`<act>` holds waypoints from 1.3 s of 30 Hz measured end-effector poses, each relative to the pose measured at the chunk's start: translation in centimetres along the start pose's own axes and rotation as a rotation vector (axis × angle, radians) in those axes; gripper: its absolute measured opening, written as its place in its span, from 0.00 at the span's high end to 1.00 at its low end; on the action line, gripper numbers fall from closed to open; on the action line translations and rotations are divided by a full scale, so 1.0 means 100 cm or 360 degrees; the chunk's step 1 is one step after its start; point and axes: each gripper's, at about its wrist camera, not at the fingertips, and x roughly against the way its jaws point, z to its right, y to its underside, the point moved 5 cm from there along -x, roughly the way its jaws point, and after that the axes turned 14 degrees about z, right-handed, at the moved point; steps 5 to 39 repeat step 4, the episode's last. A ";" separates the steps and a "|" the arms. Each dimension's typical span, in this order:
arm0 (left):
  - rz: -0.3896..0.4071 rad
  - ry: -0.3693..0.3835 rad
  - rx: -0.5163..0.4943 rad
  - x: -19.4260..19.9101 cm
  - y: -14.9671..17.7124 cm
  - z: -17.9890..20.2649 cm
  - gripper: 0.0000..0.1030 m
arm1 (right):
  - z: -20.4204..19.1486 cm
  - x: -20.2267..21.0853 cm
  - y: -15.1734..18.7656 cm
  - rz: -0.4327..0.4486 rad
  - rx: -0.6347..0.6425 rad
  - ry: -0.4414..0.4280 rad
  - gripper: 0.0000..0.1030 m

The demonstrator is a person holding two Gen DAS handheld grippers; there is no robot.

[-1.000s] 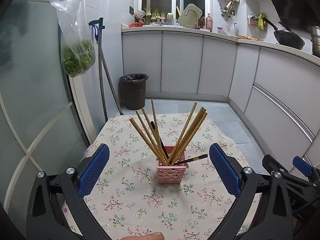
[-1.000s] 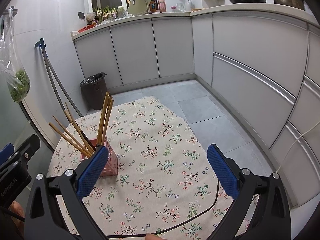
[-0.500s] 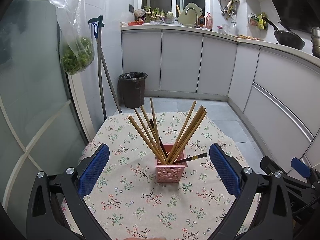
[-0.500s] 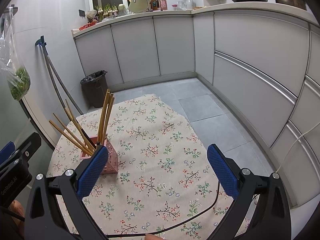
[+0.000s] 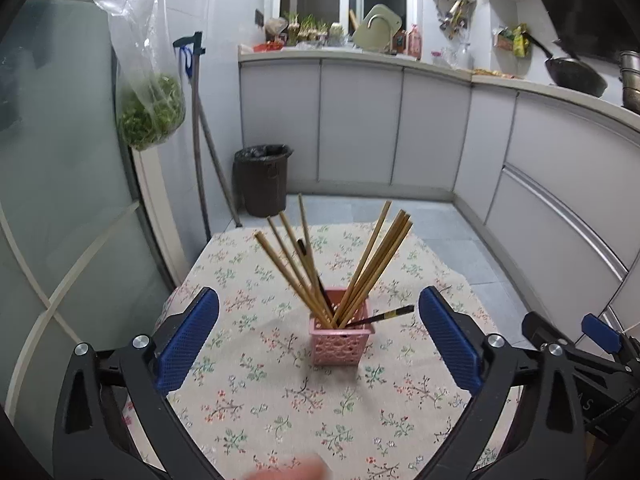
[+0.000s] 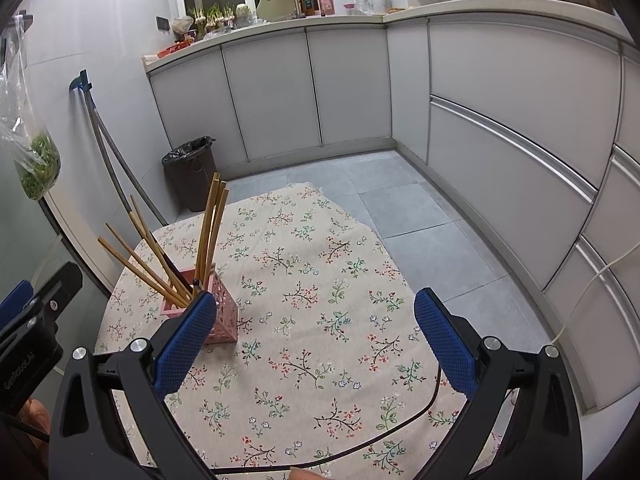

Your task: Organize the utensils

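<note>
A pink perforated holder (image 5: 340, 343) stands upright on the floral tablecloth (image 5: 280, 412), filled with several wooden chopsticks (image 5: 372, 262) fanned left and right. One dark chopstick (image 5: 386, 315) leans low out of its right side. My left gripper (image 5: 319, 330) is open, its blue pads (image 5: 188, 338) wide apart on either side of the holder, nearer to me than it. In the right wrist view the holder (image 6: 224, 312) sits at the left, partly behind my left pad (image 6: 182, 344). My right gripper (image 6: 314, 340) is open over bare cloth, holding nothing.
A thin black cable (image 6: 360, 446) curves across the near cloth. The table's far edge (image 6: 348, 216) drops to grey floor tiles. A black bin (image 5: 262, 178) and a mop handle (image 5: 198, 148) stand by the left wall, under a hanging bag of greens (image 5: 150, 114). Cabinets line the back and right.
Both cameras have drawn back and up a little, so the holder looks slightly farther off. The holder and chopsticks have not moved. Both grippers stay open.
</note>
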 end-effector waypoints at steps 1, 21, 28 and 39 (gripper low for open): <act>-0.0006 0.0003 -0.0007 0.000 0.000 0.001 0.07 | 0.000 0.000 -0.001 0.0002 -0.0002 -0.0001 0.06; -0.0015 0.0027 -0.0021 0.001 0.001 0.004 0.07 | 0.001 0.001 -0.001 0.0007 -0.0007 0.0000 0.06; -0.0015 0.0027 -0.0021 0.001 0.001 0.004 0.07 | 0.001 0.001 -0.001 0.0007 -0.0007 0.0000 0.06; -0.0015 0.0027 -0.0021 0.001 0.001 0.004 0.07 | 0.001 0.001 -0.001 0.0007 -0.0007 0.0000 0.06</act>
